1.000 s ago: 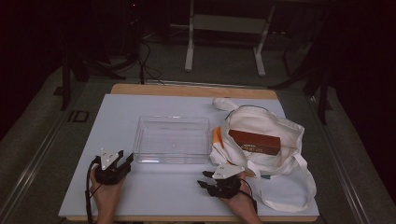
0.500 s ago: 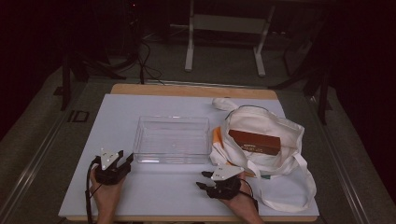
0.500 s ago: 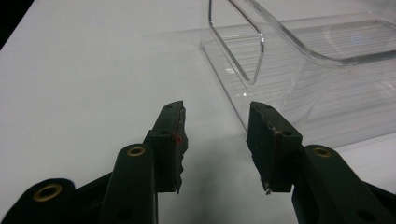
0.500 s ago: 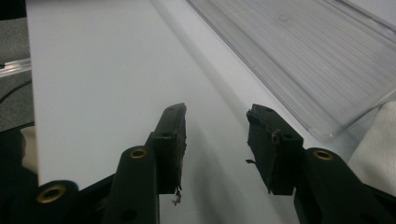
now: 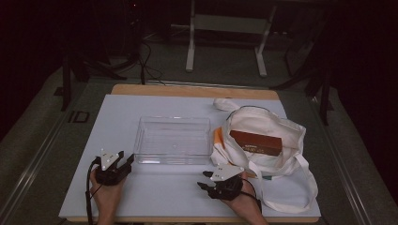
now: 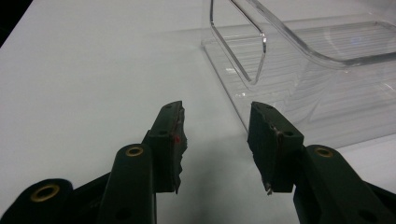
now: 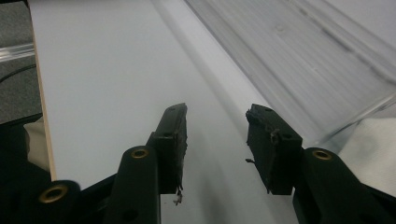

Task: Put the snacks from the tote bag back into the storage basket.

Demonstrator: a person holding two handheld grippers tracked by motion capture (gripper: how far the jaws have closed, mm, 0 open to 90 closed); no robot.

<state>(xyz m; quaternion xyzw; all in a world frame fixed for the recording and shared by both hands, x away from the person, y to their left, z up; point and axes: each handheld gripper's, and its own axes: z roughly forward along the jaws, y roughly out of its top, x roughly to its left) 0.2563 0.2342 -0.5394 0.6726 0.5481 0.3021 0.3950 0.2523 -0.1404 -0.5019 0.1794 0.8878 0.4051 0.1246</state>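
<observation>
White tabletop [image 5: 155, 197], tray [image 5: 172, 139] beside tongs [image 5: 123, 161]

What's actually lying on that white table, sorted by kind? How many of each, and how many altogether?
Clear plastic tray: 1
White cloth tote bag: 1
Brown box resting on the bag: 1
Hand-held grippers, left gripper and right gripper: 2
Total: 5
Something orange shows at the bag's left edge; I cannot tell what it is, so it is not counted.

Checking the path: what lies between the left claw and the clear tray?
Nothing. In the left gripper view, bare white table runs from the open left claw to the tray.
</observation>
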